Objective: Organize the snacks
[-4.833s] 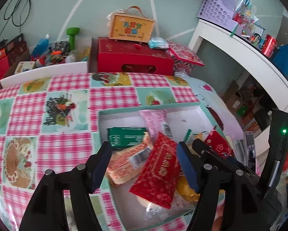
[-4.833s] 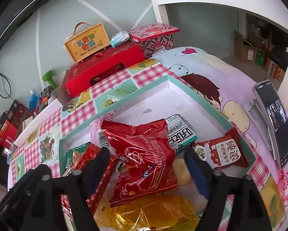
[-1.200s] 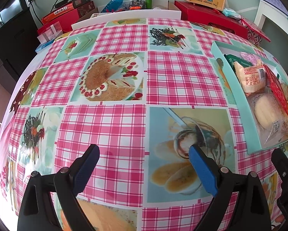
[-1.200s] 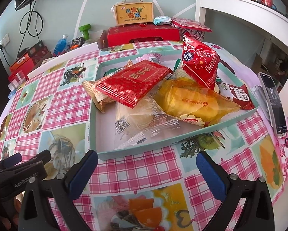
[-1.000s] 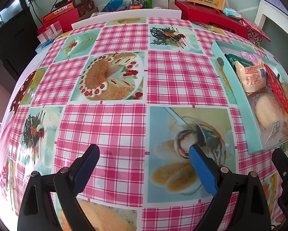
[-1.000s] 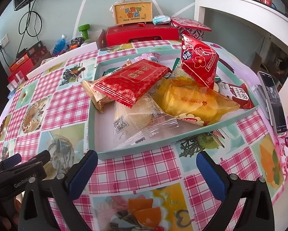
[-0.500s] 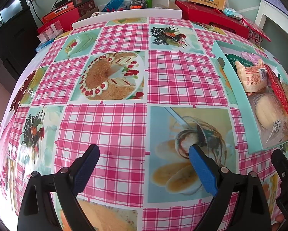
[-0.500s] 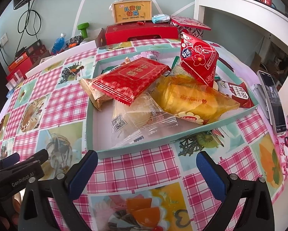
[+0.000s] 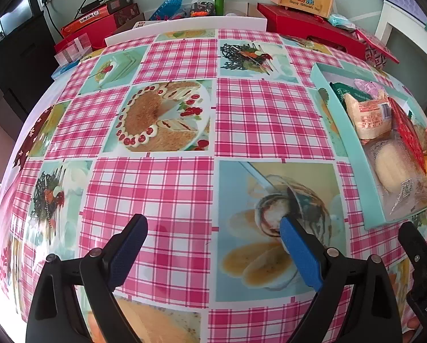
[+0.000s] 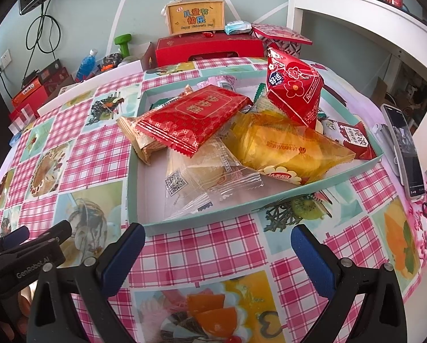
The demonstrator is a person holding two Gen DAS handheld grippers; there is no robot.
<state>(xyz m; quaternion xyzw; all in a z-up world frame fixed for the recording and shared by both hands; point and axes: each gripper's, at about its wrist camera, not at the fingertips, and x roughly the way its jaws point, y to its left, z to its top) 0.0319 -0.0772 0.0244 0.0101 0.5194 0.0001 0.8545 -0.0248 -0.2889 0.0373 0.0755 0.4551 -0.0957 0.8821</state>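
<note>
Pink checked tablecloth point(image 10: 202, 245) fills the lower frame; both the left gripper point(image 9: 213, 235) and right gripper point(image 10: 217, 238) gape wide, empty. Snacks heaped in the shallow mint cardboard tray point(image 10: 202, 223) might spill if nudged.

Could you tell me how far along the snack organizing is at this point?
Done: the snacks, including the flat red packet and yellow packet, lie piled in the teal tray. In hand: nothing; left gripper and right gripper hover open over the tablecloth. Left: apparently nothing visible outside the tray.

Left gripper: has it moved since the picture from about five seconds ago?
Yes. The left gripper now hangs over bare tablecloth, away from the tray it hovered over before, jaws open and empty.
</note>
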